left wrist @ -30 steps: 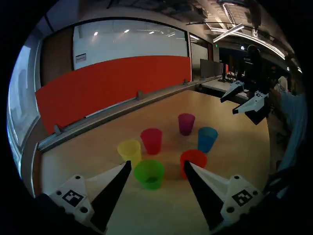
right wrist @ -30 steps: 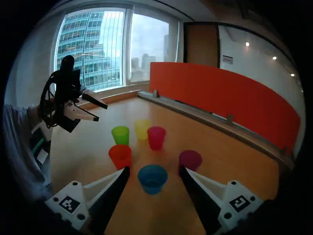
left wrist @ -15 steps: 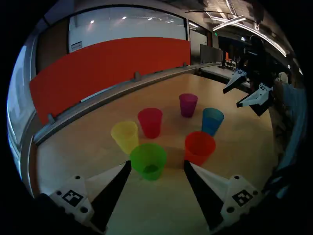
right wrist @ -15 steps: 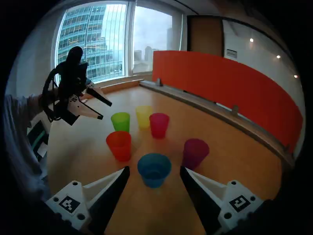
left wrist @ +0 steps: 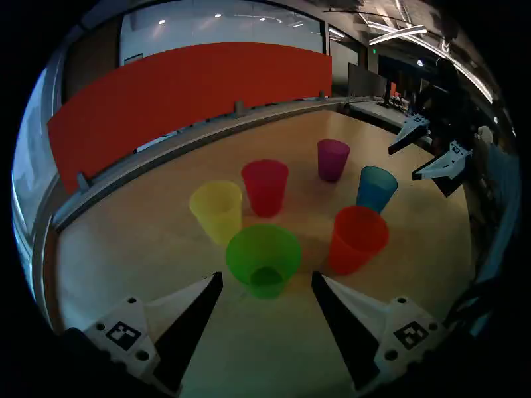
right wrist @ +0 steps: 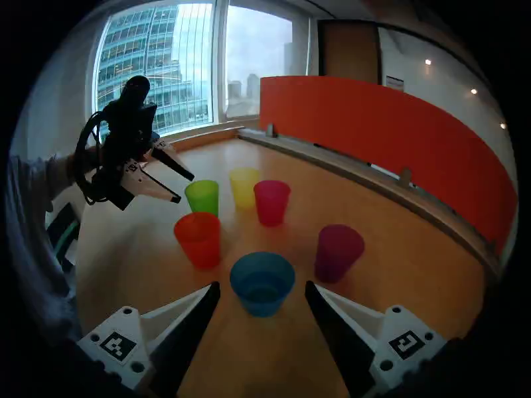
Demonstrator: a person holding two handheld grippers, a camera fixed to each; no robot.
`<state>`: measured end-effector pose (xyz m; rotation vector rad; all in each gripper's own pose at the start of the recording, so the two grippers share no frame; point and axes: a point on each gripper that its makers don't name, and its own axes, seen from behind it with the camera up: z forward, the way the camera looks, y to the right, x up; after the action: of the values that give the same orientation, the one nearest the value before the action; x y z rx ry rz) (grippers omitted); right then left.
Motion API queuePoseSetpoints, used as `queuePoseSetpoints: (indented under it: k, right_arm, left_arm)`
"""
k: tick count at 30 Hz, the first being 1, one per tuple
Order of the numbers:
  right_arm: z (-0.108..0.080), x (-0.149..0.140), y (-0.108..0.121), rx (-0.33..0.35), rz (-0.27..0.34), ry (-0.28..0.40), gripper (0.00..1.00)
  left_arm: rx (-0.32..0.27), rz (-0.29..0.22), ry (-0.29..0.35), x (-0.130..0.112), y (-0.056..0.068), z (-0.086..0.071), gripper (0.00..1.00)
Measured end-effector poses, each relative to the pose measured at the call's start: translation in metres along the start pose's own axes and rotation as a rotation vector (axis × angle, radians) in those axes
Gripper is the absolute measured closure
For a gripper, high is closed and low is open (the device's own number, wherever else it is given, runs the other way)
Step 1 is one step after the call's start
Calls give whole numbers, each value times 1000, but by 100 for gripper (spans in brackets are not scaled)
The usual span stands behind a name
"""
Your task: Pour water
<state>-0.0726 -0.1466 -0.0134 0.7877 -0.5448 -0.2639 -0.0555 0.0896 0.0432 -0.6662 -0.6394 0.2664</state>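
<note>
The left claw is hanging spread wide and gripping nothing, and the green translucent plastic cup is standing upright on the pale wooden table just ahead of its tips, centred in the gap but not yet between the fingers. The right claw is likewise standing spread and empty, with the blue translucent plastic cup sitting just ahead of its opening. Whether either cup is holding water is hard to tell; both bottoms are looking darker, nothing more. Judging by this, each claw is lining up on its own cup before any pour. The trouble is lying in the crowding. Just beyond the green cup and to the left of the left claw's line, the yellow translucent plastic cup is standing nearly against it, and the orange-red translucent plastic cup is waiting close off the right finger; a finger sliding in off-centre is likely to be nudging one of these over. For the right claw, the purple translucent plastic cup is standing just past its right finger and the orange-red one off its left. The cups look light and thin-walled, so a hard pinch may be buckling the wall and slopping the contents, while a soft one may be letting the tapered side slip downward. The two claws are also working near each other, so tilting one cup over another risks a knock.
</note>
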Motion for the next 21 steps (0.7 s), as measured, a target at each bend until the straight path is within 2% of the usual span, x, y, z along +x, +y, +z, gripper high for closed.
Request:
queuePoseSetpoints:
  k: [11,21]
  right_arm:
    - [12,-5,-1,9,-3,-11,0]
    - [14,-3,2,7,-6,-14,1]
  left_arm:
    - [-16,-16,-35,-4,-5,23,0]
    - [-23,-17,-44,-1,-8,37,0]
